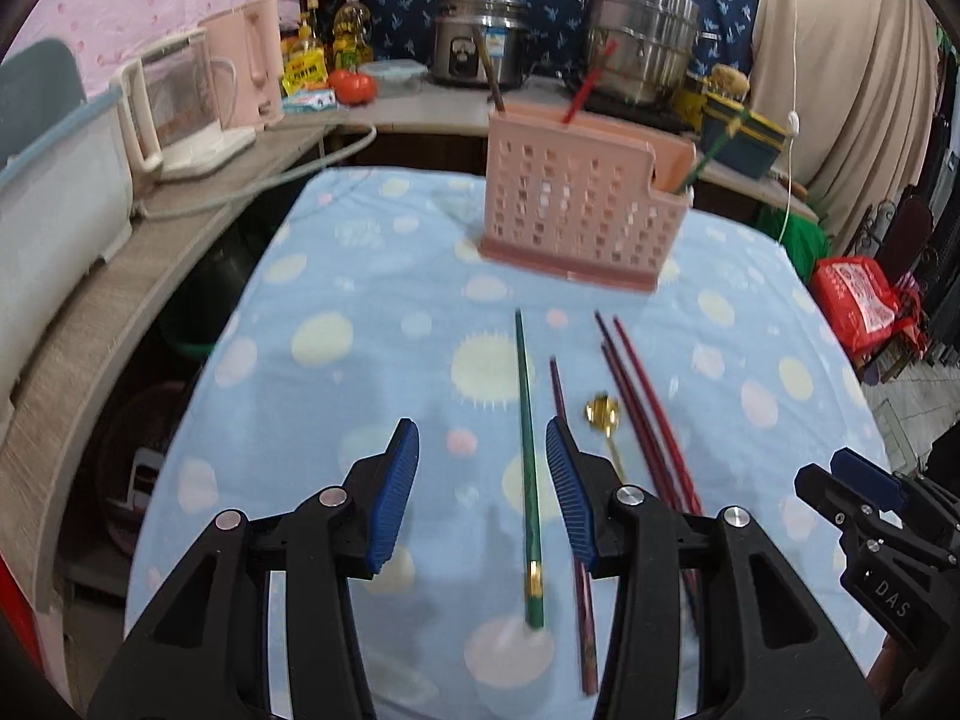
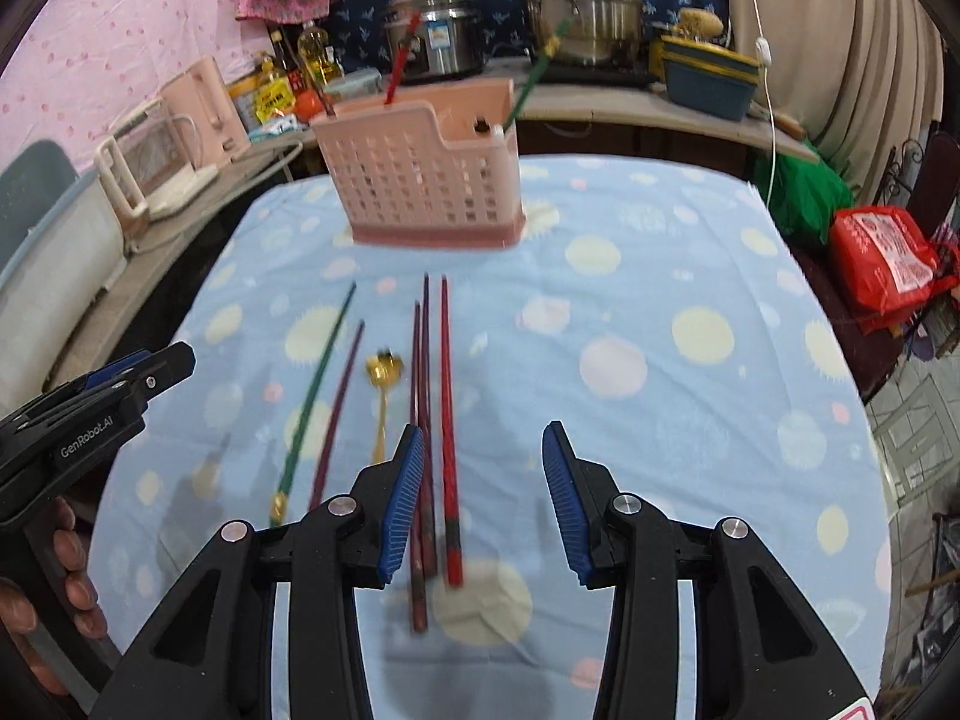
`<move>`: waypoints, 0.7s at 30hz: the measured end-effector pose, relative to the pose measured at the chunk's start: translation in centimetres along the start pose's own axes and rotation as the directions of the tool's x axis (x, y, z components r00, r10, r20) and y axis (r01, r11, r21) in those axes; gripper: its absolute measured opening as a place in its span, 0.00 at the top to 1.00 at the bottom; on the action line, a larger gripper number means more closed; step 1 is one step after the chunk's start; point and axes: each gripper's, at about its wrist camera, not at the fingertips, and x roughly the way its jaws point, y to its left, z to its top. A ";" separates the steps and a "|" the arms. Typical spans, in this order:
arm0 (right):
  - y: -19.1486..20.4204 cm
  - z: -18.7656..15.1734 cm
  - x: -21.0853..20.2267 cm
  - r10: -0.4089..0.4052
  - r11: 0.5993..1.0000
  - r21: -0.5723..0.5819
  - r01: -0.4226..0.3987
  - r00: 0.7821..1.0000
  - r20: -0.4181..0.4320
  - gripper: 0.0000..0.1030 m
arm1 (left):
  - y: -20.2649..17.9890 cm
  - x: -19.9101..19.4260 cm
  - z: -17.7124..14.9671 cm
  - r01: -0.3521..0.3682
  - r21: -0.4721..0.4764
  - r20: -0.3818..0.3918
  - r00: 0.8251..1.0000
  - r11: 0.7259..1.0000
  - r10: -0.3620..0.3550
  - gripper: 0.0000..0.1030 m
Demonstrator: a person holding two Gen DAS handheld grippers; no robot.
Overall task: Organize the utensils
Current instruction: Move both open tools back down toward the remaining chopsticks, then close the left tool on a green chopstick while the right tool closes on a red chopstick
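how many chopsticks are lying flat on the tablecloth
5: one green farthest left, one dark purple beside it, then three reddish ones right of the gold spoon.

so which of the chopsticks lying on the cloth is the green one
The leftmost one, the green chopstick with a gold band near its thick end. It lies between the left gripper fingers' line; the other loose sticks are red or maroon.

Even, moderately bright indoor light falls from overhead. Soft shadows lie on the blue spotted cloth [image 1: 360, 360] beneath both sets of jaws. Motion blur smears the pink holder [image 2: 426, 180], the chopsticks and the cloth's dots in both views. Fisheye distortion bows the bench edges, and dark vignetting fills the corners. The steel pots [image 1: 642, 36] show mild glare.
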 end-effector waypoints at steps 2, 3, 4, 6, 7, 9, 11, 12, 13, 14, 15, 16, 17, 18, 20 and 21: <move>-0.3 -1.3 0.6 -0.003 1.000 0.000 0.003 1.000 -0.029 0.61 | -0.1 0.6 -1.6 0.008 -0.002 -0.031 0.999 1.000 -0.008 0.59; -0.3 -2.0 0.9 -0.003 1.000 0.000 0.003 0.999 -0.042 0.61 | -0.1 0.8 -2.2 0.010 -0.003 -0.043 0.999 1.000 -0.010 0.59; -0.4 -2.5 1.1 -0.003 1.000 0.001 0.003 0.999 -0.053 0.61 | -0.2 1.0 -2.8 0.011 -0.001 -0.055 0.998 1.000 -0.011 0.59; -0.4 -3.6 1.4 -0.001 1.000 0.002 0.001 0.997 -0.073 0.61 | -0.3 1.4 -4.2 0.011 0.003 -0.079 0.997 1.000 -0.011 0.59; -0.4 -4.0 1.6 0.000 1.000 0.003 0.001 0.997 -0.081 0.61 | -0.4 1.6 -4.8 0.012 0.004 -0.089 0.996 1.000 -0.011 0.59; -0.4 -4.7 1.9 0.001 1.000 0.005 -0.001 0.996 -0.093 0.61 | -0.4 2.1 -5.9 0.009 0.005 -0.109 0.994 1.000 -0.009 0.59; -0.4 -5.3 2.2 0.003 1.000 0.011 -0.002 0.995 -0.104 0.61 | -0.5 2.5 -6.6 0.006 0.007 -0.124 0.992 1.000 -0.005 0.59; -0.4 -5.5 2.3 0.005 1.000 0.014 -0.004 0.994 -0.109 0.61 | -0.5 2.7 -7.0 0.009 0.004 -0.132 0.991 1.000 -0.008 0.59; -0.4 -5.6 2.5 0.008 1.000 0.016 -0.006 0.993 -0.115 0.62 | -0.5 2.8 -7.3 0.011 0.004 -0.138 0.990 1.000 -0.010 0.59; -0.3 -5.8 2.6 0.010 1.000 0.016 -0.008 0.993 -0.119 0.62 | -0.6 2.9 -7.4 0.010 0.004 -0.140 0.990 1.000 -0.010 0.59; -0.3 -5.9 2.7 0.011 1.000 0.018 -0.009 0.992 -0.123 0.62 | -0.8 3.0 -7.7 0.012 0.008 -0.140 0.990 1.000 -0.011 0.60; -0.3 -5.9 2.8 0.014 1.000 0.020 -0.012 0.992 -0.125 0.62 | -0.9 3.1 -7.8 0.019 0.009 -0.139 0.990 1.000 -0.017 0.60; -0.3 -6.0 2.8 0.016 1.000 0.022 -0.014 0.992 -0.126 0.62 | -1.0 3.1 -7.9 0.024 0.010 -0.138 0.990 1.000 -0.022 0.60; -0.3 -5.9 2.8 0.017 1.000 0.023 -0.014 0.992 -0.127 0.62 | -1.2 3.1 -7.9 0.028 0.013 -0.137 0.990 1.000 -0.026 0.60; -0.3 -6.0 2.9 0.020 1.000 0.026 -0.016 0.991 -0.130 0.63 | -1.4 3.3 -7.9 0.029 0.018 -0.134 0.991 0.999 -0.026 0.60; -0.4 -6.0 2.9 0.020 0.999 0.027 -0.017 0.991 -0.130 0.63 | -1.4 3.5 -7.9 0.026 0.019 -0.136 0.990 0.999 -0.024 0.60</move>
